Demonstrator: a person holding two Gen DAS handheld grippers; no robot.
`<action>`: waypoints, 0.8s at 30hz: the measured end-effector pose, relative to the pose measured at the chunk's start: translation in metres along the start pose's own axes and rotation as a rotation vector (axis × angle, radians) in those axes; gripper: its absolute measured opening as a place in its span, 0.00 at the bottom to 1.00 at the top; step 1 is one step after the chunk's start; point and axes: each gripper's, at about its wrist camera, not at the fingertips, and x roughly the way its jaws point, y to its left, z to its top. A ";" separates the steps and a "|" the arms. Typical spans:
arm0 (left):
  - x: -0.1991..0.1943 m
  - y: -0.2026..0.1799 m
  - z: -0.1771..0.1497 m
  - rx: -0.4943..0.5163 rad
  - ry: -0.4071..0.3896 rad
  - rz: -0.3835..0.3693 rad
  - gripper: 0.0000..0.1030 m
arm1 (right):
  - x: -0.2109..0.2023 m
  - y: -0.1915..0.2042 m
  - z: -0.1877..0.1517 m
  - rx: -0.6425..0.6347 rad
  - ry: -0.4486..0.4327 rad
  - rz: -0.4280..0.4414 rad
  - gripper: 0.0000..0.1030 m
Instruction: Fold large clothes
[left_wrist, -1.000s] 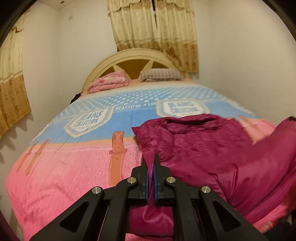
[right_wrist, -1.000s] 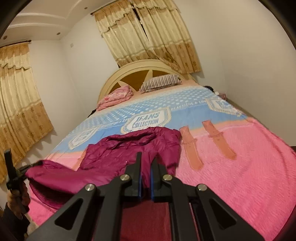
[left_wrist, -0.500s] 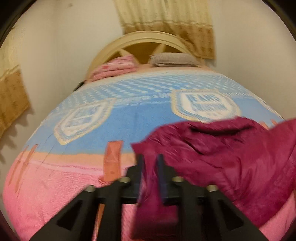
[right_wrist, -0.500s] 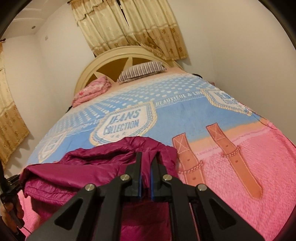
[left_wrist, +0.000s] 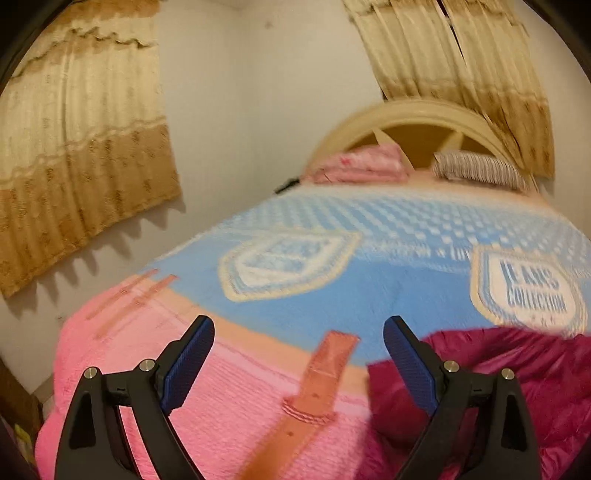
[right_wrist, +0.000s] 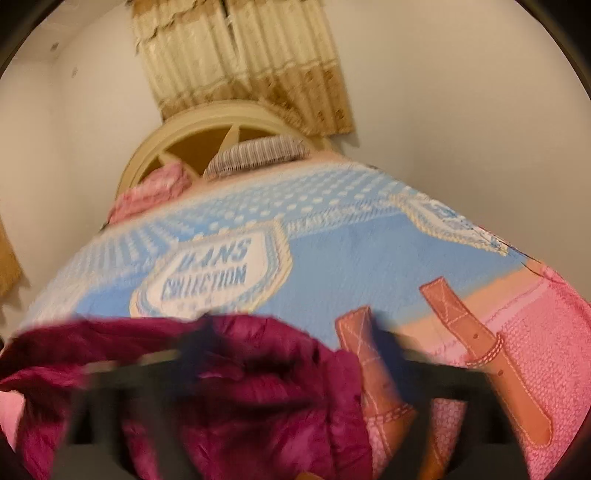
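Left gripper (left_wrist: 298, 330) is wide open w/ nothing between its fingers, near-left of the magenta jacket (left_wrist: 517, 373), which is heaped on the bed (left_wrist: 295, 295)'s near edge. Right gripper (right_wrist: 288, 339) is blurred above it, apparently spread, likely freed to regrip.

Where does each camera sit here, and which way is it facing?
Left wrist: on the left tongs, low over the bed's foot, facing the headboard; open fingers visible, magenta jacket at right.
Right wrist: on the right tongs, blurred, also facing the headboard, jacket below.
Shared: jacket, striped pillow, blanket.
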 end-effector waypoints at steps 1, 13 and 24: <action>-0.007 0.005 0.001 -0.003 -0.024 0.017 0.91 | -0.003 -0.001 0.002 0.005 -0.007 -0.002 0.88; -0.019 -0.103 -0.047 0.241 -0.032 -0.100 0.91 | -0.021 0.122 -0.061 -0.270 0.113 0.116 0.62; 0.036 -0.145 -0.052 0.253 0.087 -0.095 0.91 | 0.039 0.081 -0.070 -0.253 0.210 -0.055 0.62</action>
